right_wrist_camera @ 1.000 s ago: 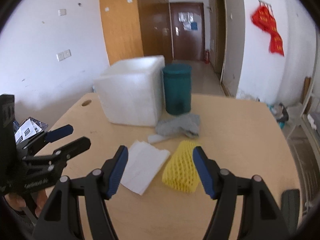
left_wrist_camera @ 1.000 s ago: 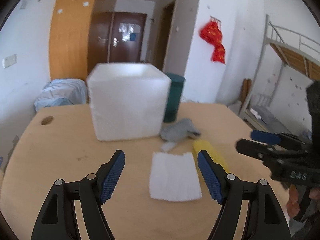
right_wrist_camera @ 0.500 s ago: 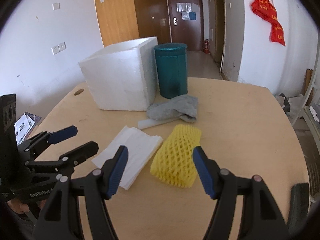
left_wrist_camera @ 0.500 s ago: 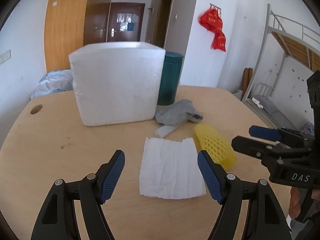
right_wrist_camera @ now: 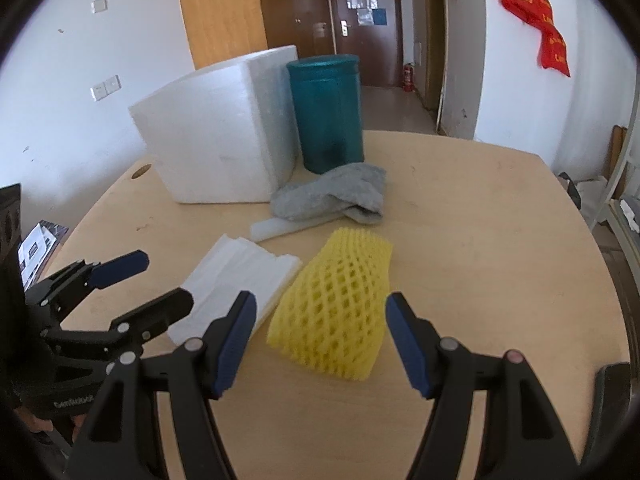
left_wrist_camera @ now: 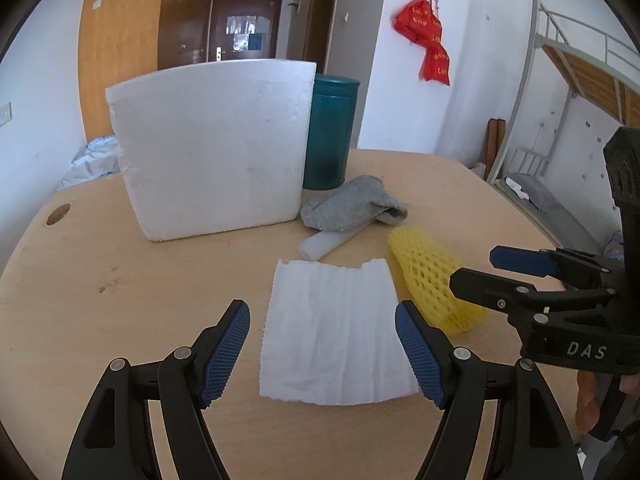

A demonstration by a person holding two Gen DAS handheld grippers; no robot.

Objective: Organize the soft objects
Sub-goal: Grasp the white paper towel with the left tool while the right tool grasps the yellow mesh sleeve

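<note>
A white folded paper towel (left_wrist_camera: 336, 328) (right_wrist_camera: 240, 276) lies flat on the wooden table (left_wrist_camera: 120, 288). My left gripper (left_wrist_camera: 322, 338) hovers open just above its near edge. Right of the towel lies a yellow foam net sleeve (left_wrist_camera: 432, 280) (right_wrist_camera: 336, 304); my right gripper (right_wrist_camera: 320, 332) stands open over its near end, touching nothing. Behind them a grey sock (left_wrist_camera: 352, 208) (right_wrist_camera: 332, 196) rests partly on a white foam strip (left_wrist_camera: 328, 242) (right_wrist_camera: 280, 226). The right gripper also shows in the left wrist view (left_wrist_camera: 500, 270), and the left gripper in the right wrist view (right_wrist_camera: 152, 280).
A white foam box (left_wrist_camera: 212, 156) (right_wrist_camera: 220, 136) stands at the back of the table, with a teal cylindrical can (left_wrist_camera: 330, 132) (right_wrist_camera: 326, 112) right beside it. A cable hole (left_wrist_camera: 58, 215) sits near the left edge. A bunk bed frame (left_wrist_camera: 560, 80) is off to the right.
Both grippers have sunk and moved forward toward the table; the towel, the net sleeve and the box look larger and closer. Both stay open as before.
</note>
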